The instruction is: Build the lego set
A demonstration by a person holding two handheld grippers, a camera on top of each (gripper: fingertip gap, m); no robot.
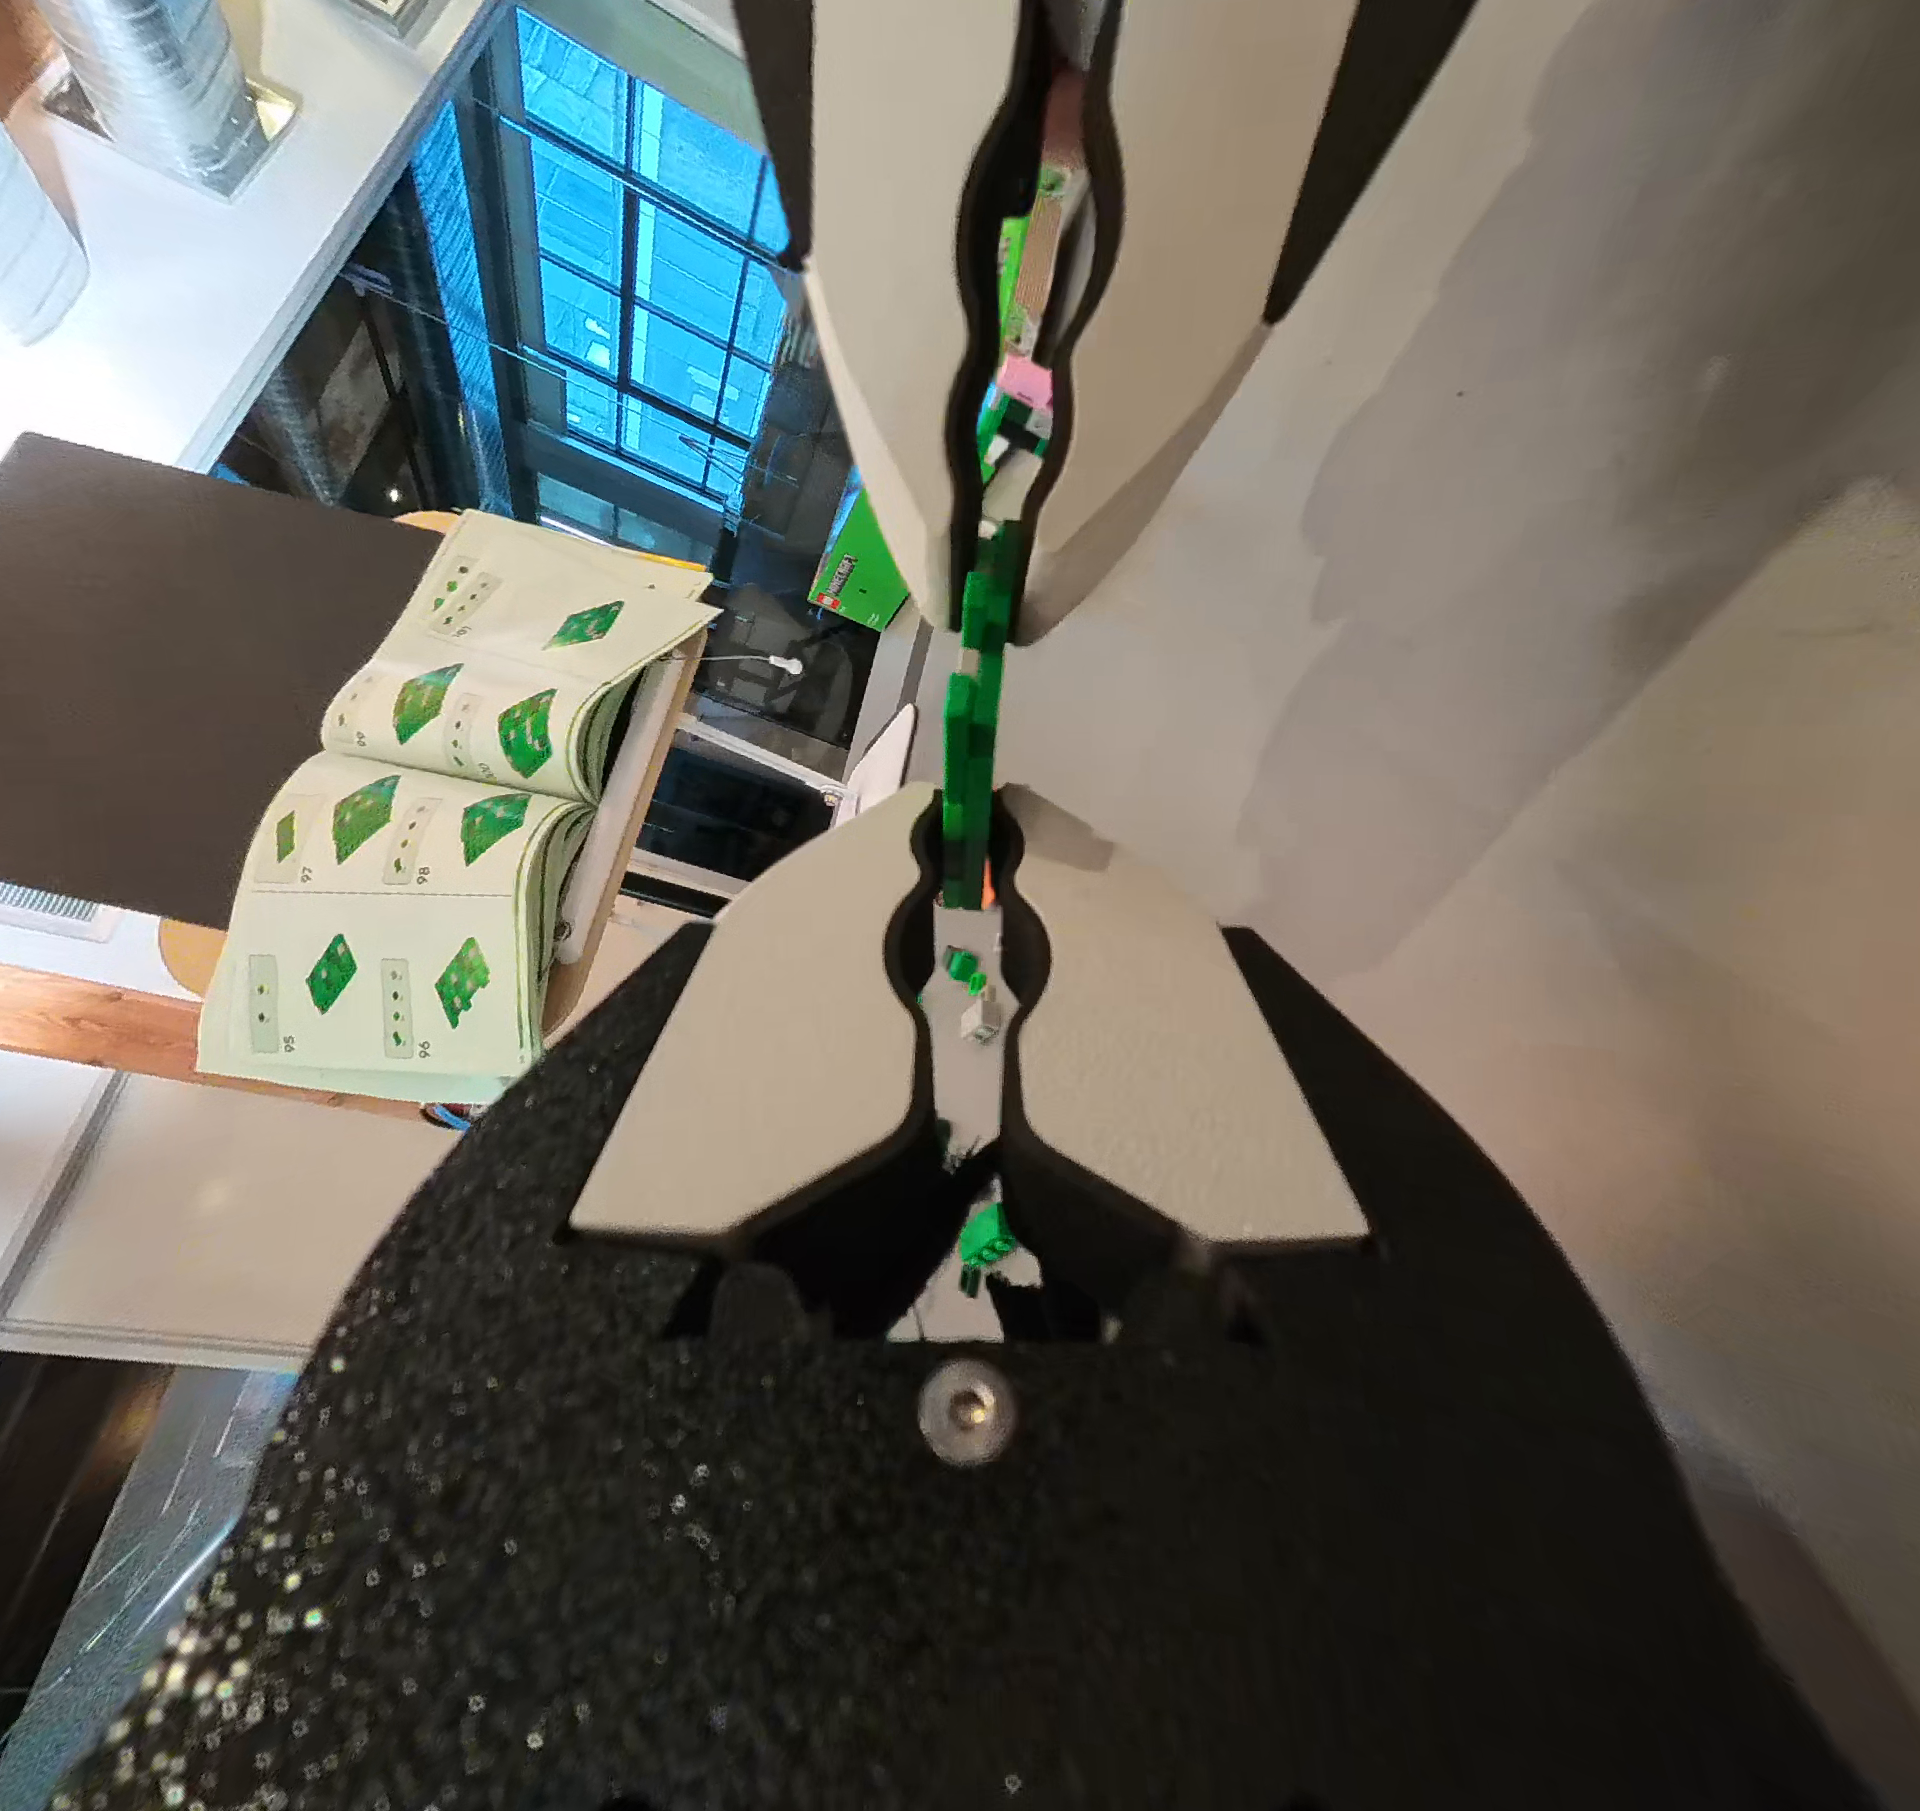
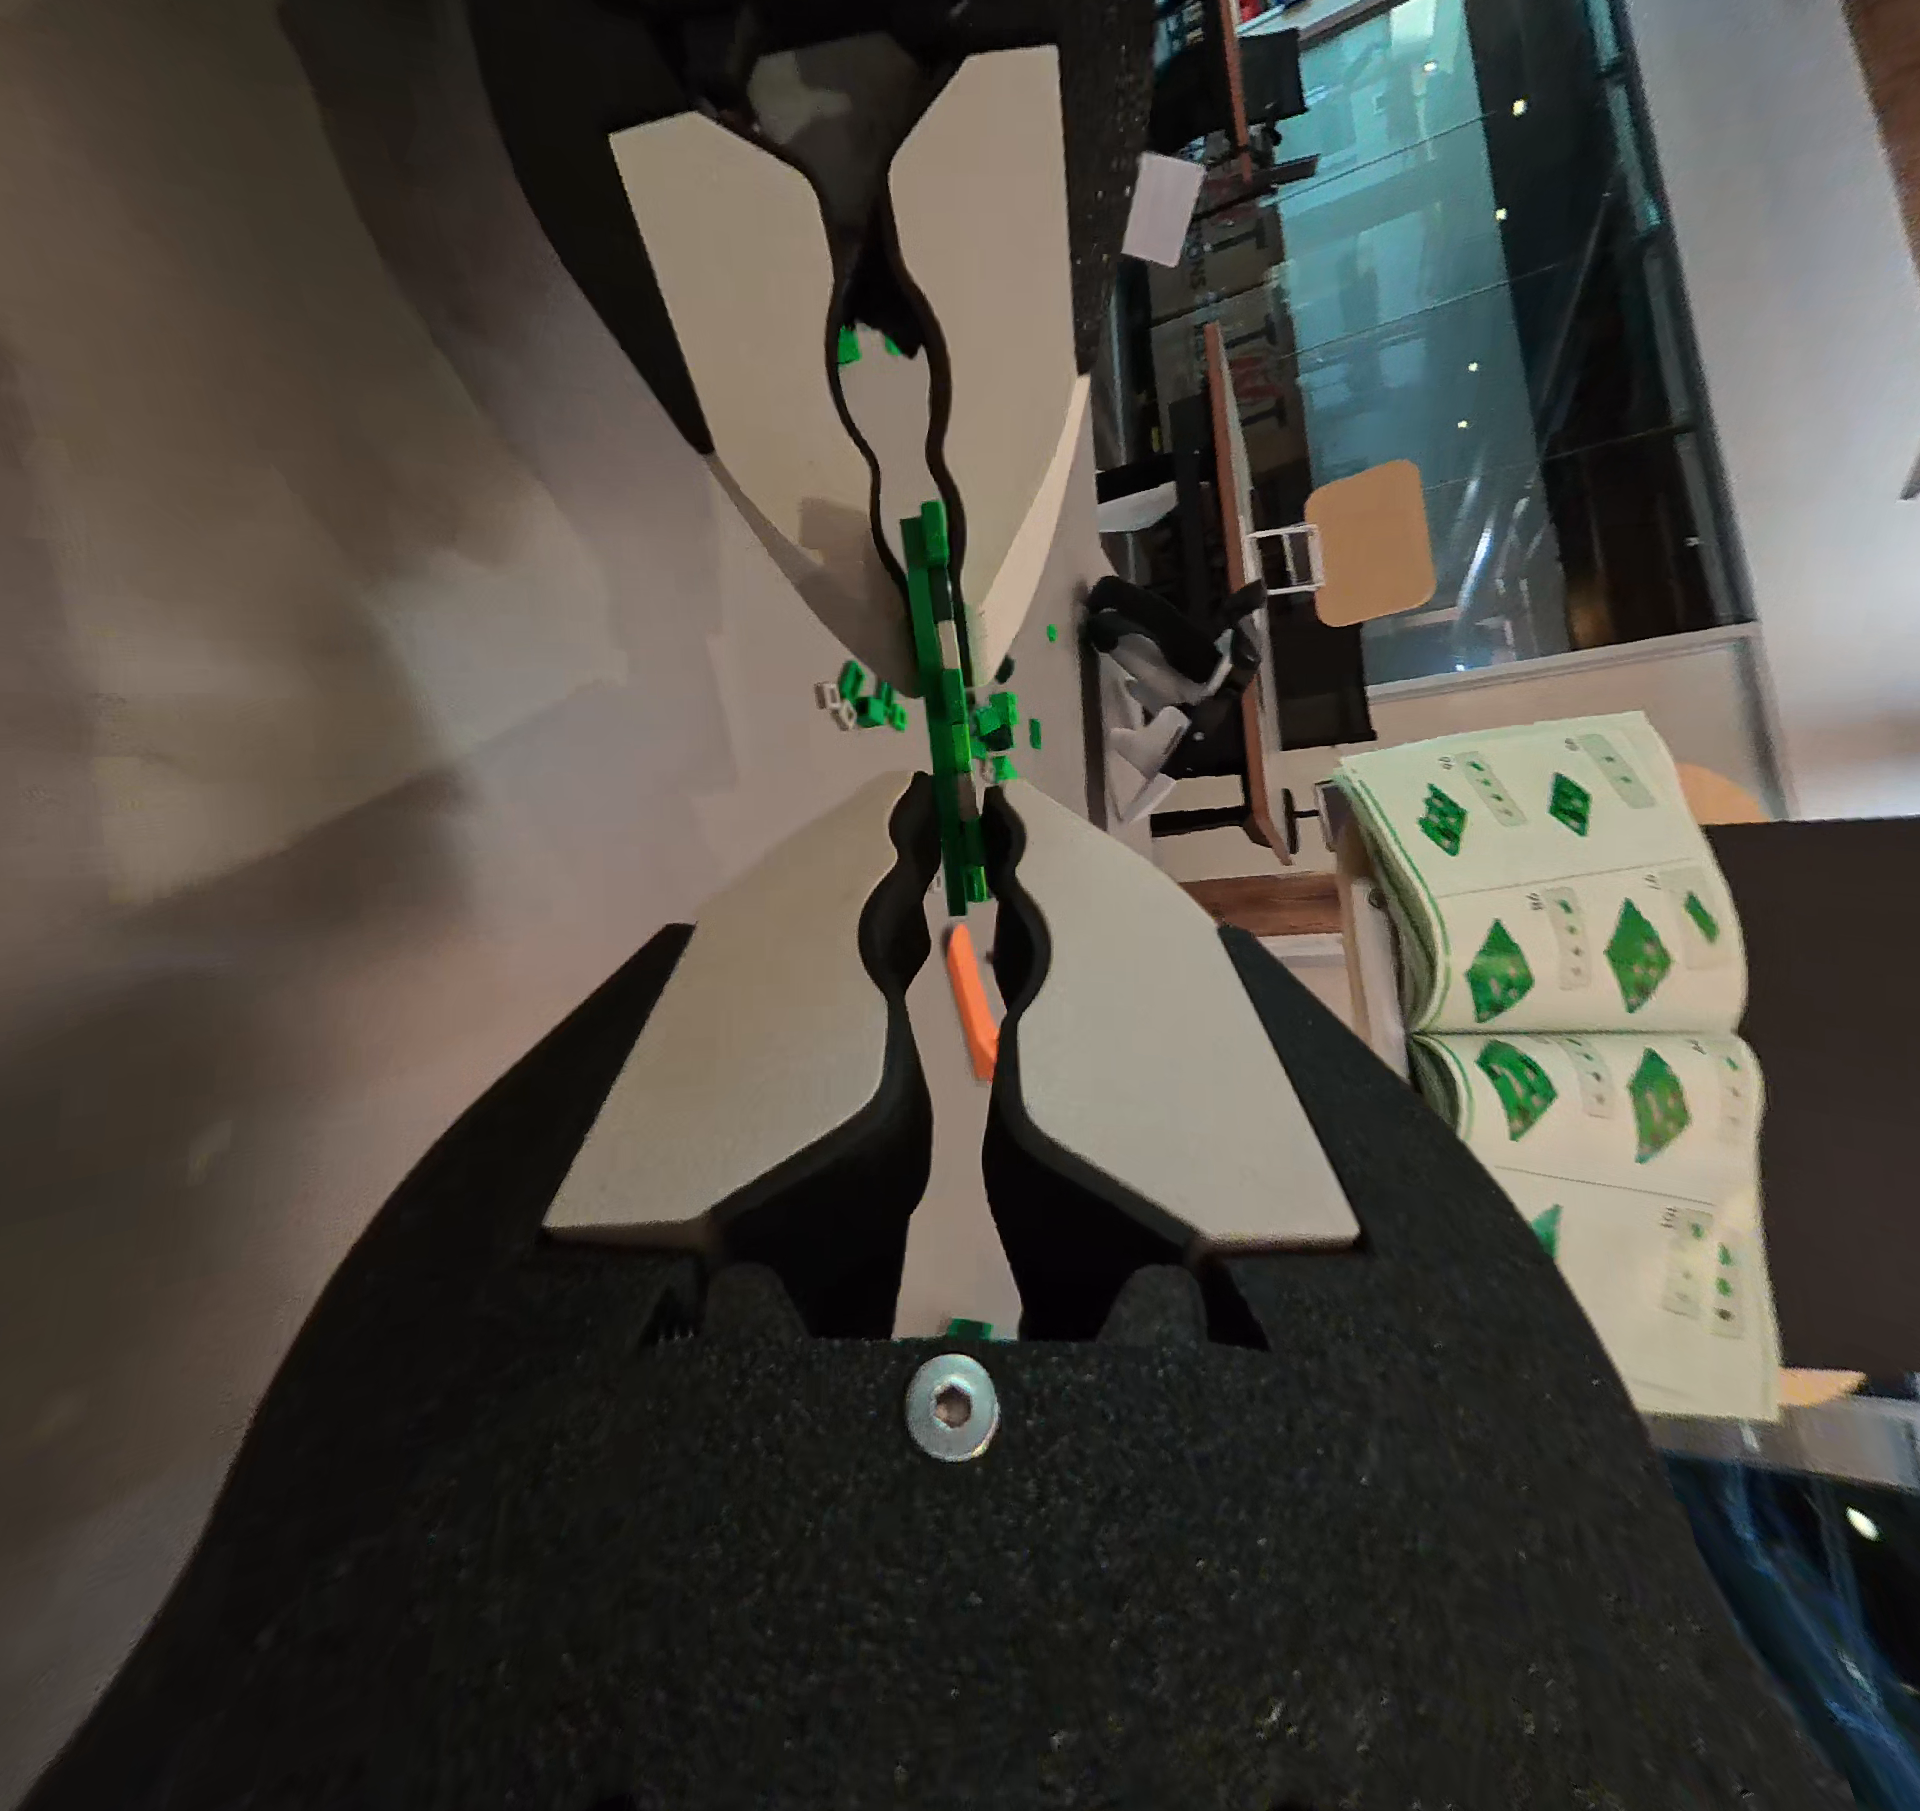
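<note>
Orange piece [image 2: 972, 1001]: R wrist view only

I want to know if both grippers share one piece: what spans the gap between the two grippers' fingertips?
A thin green lego plate assembly, seen edge-on, bridges the left gripper and the right gripper. Both wrist views show it clamped at each end.

Step numbers on the open instruction booklet [image 1: 436, 826] pages
</note>
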